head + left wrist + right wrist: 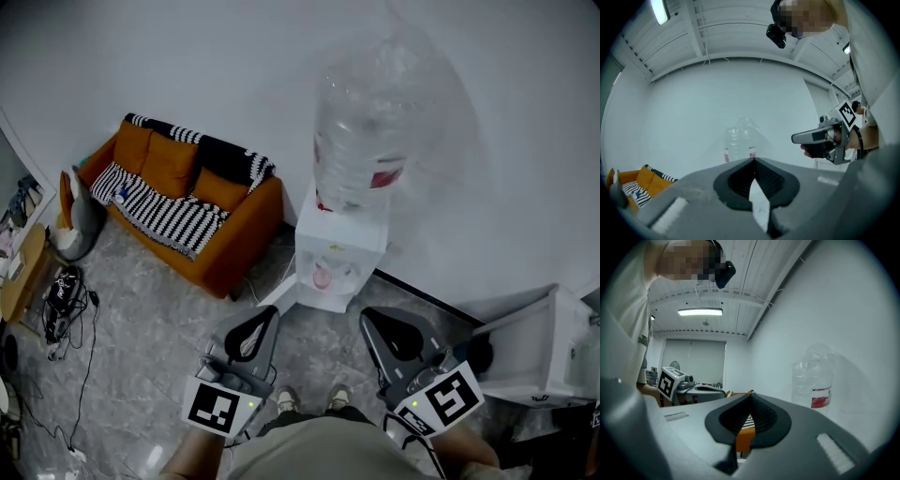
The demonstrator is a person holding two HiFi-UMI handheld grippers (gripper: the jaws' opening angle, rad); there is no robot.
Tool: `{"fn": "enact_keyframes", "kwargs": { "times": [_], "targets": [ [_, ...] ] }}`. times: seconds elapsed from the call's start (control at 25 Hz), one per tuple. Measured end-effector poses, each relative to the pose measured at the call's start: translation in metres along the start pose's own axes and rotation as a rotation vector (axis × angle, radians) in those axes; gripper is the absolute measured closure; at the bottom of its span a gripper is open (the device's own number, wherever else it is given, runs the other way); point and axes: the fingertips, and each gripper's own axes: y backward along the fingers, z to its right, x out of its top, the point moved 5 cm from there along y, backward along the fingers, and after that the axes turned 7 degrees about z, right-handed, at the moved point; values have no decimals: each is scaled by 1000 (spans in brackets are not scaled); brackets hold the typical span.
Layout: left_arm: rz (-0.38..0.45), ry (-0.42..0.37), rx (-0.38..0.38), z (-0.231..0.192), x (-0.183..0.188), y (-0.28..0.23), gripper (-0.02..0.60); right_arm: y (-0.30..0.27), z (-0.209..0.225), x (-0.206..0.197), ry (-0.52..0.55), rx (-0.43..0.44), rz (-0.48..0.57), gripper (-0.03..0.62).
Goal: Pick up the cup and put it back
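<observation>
A small pink cup (323,277) stands in the niche of a white water dispenser (342,246), under a big clear bottle (366,141). In the head view both grippers hover in front of the dispenser, apart from it. My left gripper (271,315) is at the lower left of the cup and my right gripper (367,316) at its lower right. Both have their jaws closed tip to tip with nothing between them. The left gripper view shows its shut jaws (753,160) below the bottle (739,143). The right gripper view shows its shut jaws (750,394) beside the bottle (814,380). Neither gripper view shows the cup.
An orange sofa (187,202) with a striped blanket stands against the wall to the left. A white open cabinet (534,347) is at the right. Cables and gear (66,305) lie on the floor at far left. The person's shoes (314,398) are on the grey floor.
</observation>
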Motion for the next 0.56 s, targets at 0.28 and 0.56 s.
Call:
{"fn": "enact_keyframes", "kwargs": {
  "times": [0.28, 0.56],
  "targets": [
    [8, -24, -5, 1, 9, -3, 580, -1, 10, 6, -5, -18, 26, 591],
    [-1, -38, -11, 2, 14, -3, 580, 3, 15, 11, 7, -40, 26, 591]
  ]
}}
